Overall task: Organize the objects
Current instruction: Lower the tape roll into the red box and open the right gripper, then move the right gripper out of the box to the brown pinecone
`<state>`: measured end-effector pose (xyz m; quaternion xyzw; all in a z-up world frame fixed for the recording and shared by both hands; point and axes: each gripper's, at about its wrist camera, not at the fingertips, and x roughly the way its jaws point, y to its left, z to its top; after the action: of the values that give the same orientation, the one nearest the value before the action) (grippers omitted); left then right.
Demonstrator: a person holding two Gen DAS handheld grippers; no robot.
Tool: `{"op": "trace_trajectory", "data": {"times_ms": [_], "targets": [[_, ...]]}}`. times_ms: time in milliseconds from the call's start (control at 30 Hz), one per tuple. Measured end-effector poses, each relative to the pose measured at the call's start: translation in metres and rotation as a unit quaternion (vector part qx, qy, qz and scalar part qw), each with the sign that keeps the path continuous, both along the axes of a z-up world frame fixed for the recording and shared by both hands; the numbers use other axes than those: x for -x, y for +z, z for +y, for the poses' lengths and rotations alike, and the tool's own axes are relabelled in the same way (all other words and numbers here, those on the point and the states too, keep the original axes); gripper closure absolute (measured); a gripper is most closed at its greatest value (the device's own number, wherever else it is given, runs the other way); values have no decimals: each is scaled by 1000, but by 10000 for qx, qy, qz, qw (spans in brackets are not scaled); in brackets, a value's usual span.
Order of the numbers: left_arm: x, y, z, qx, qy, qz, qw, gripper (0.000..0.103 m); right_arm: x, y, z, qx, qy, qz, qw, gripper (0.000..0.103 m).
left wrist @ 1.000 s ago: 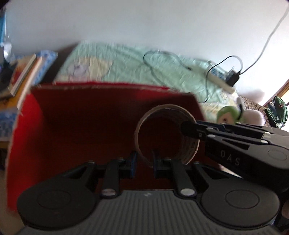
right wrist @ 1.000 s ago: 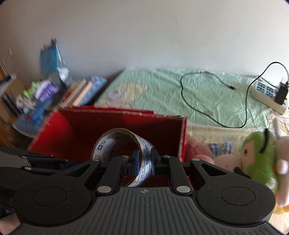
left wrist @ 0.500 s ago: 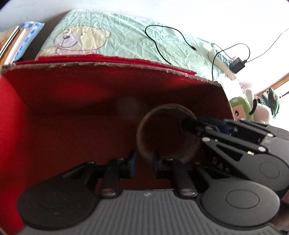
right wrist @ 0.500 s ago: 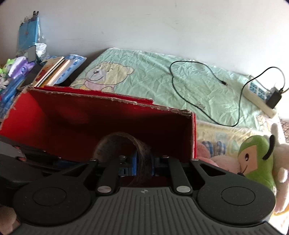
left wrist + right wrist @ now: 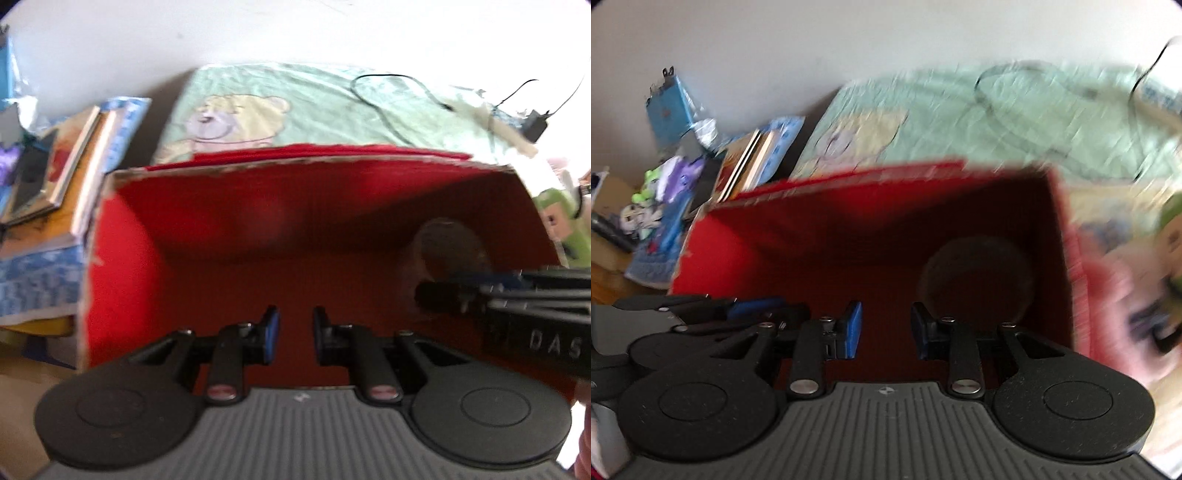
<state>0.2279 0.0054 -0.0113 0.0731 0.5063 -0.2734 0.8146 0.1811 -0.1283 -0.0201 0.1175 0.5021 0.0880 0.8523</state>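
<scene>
Tape roll [image 5: 975, 273] free; both fingers [image 5: 271, 332] parted, empty.

books [image 5: 79, 147] beside bear-print sheet [image 5: 295, 110]; black cable [image 5: 391, 99] on it

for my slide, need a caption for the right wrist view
Open right gripper above red box, tape roll lying inside.

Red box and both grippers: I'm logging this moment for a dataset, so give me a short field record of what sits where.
container: red box, open top
contents: tape roll on edge by the right wall
left gripper: open, empty, over the box
right gripper: open, empty, apart from the roll
surroundings: bear-print sheet behind; books left
image quality: right wrist view blurred
</scene>
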Motion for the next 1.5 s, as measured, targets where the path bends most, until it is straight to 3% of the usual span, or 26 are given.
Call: {"op": "trace_trajectory", "data": {"times_ms": [100,233,367,467,567,667,733,800,1000,1067,1200,1367,1500], "targets": [[0,-3,0,-97,-22,46,9999,90,-9,-17,7,-208,-106,497,9985,72],[2,-4,-6,-299,-101,-119,9994,83,-12,-21,2,-259,-336,545,9976,70],[6,-5,-5,-362,-216,-236,9988,83,-11,-18,-8,-262,-651,398,9967,91],[7,-4,-9,-440,-257,-417,9978,81,-7,-19,-12,-427,-790,359,9953,92],[12,0,-10,-475,-336,-601,9965,80,5,-9,-13,-396,-679,-26,9969,82],[21,8,-12,-489,-425,-783,9948,77,17,2,-17,-324,-595,-435,9968,82],[27,14,-14,-419,-455,-855,9944,65,26,10,-22,-308,-601,-694,9953,81],[33,22,-14,-360,-416,-914,9943,62,35,20,-31,-314,-581,-937,9934,81],[54,45,-13,-132,-331,-1127,9930,61,61,48,-38,-142,-400,-1736,9839,81],[63,52,-12,-79,-291,-1221,9921,61,73,54,-41,-67,-350,-1999,9792,73],[85,68,-11,39,-151,-1403,9900,61,90,60,-52,-122,-303,-2357,9713,41],[113,78,-7,85,83,-1508,9885,62,105,58,-81,-412,-307,-2298,9719,39],[134,77,2,52,334,-1460,9887,62,110,51,-107,-791,-180,-1952,9774,39]]}}
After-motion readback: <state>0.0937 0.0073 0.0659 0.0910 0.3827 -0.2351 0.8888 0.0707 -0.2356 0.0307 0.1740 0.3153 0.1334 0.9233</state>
